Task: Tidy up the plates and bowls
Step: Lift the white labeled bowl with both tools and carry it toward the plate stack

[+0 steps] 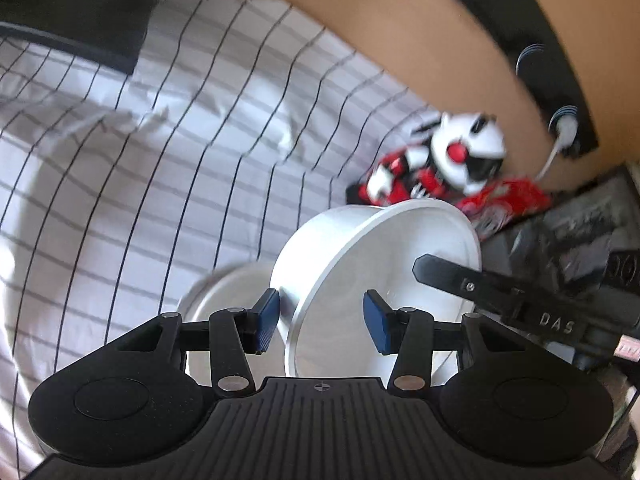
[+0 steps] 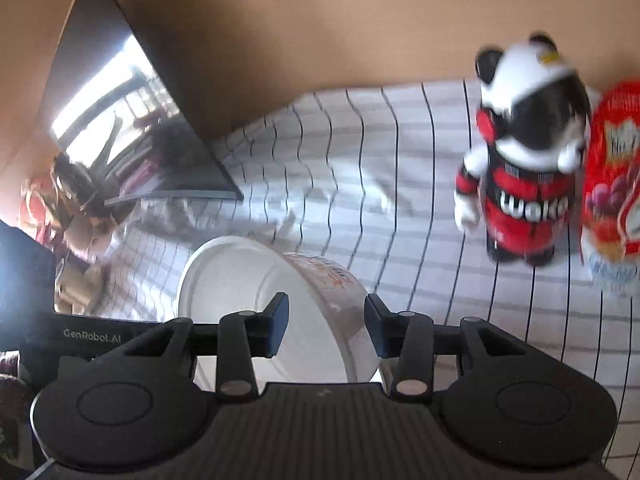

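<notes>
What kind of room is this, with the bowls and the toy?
Probably a home, not a lab or factory. The table wears a white checked tablecloth, a toy panda figure stands beside a red snack bag, and a dark screen leans by the tan wall.

Left claw (image 1: 322, 320): points steeply downward. Jaws stand apart, with the blue pads (image 1: 267, 318) at 9 and 3 o'clock of the claw's centre. The rim of a tilted bowl (image 1: 384, 248) runs between the pads. The 3 o'clock pad is clear of it; contact at the 9 o'clock pad cannot be confirmed.

Right claw (image 2: 326, 322): points steeply downward. Jaws are closed on the wall of the bowl, one finger inside and one outside. In the left wrist view this claw enters from 3 o'clock, one finger lying inside the bowl.

No hand or sleeve is visible.
</notes>
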{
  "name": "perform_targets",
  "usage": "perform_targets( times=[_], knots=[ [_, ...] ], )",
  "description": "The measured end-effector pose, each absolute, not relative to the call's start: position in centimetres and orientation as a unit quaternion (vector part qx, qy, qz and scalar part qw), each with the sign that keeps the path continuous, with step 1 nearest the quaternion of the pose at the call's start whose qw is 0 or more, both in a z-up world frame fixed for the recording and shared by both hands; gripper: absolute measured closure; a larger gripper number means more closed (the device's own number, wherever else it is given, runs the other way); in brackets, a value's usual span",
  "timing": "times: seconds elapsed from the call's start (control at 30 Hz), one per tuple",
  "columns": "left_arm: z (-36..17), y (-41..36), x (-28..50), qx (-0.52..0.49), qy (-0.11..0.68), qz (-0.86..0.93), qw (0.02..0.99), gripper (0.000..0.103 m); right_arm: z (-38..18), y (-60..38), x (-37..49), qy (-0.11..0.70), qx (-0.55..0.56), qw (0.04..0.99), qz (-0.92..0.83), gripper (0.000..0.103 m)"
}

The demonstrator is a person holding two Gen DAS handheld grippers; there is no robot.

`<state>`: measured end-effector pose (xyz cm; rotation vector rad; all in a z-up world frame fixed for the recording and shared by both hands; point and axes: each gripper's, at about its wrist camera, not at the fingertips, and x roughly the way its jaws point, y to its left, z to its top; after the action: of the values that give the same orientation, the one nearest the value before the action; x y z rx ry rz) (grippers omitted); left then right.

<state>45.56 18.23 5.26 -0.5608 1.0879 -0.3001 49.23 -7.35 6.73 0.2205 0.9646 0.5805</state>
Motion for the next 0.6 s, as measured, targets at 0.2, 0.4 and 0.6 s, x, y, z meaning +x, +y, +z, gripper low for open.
perform_targets(
  times=[0.2, 0.4, 0.6],
  knots=[
    [2.1, 18.5, 43.9, -0.265, 0.542, -0.095, 0.792, 0.053, 2.5, -6.2, 48.6, 0.503, 0.106, 0.809, 0.286, 0.060],
    [1.4, 19.4, 43.0, -0.261, 0.532, -0.068, 0.803, 0.055, -0.8, -4.5, 48.9, 0.530, 0.096, 0.791, 0.290, 0.060],
    [2.6, 20.1, 42.8, -0.275, 0.513, -0.068, 0.811, 0.060, -1.5, -4.7, 49.2, 0.543, 0.111, 0.778, 0.297, 0.060]
  ],
)
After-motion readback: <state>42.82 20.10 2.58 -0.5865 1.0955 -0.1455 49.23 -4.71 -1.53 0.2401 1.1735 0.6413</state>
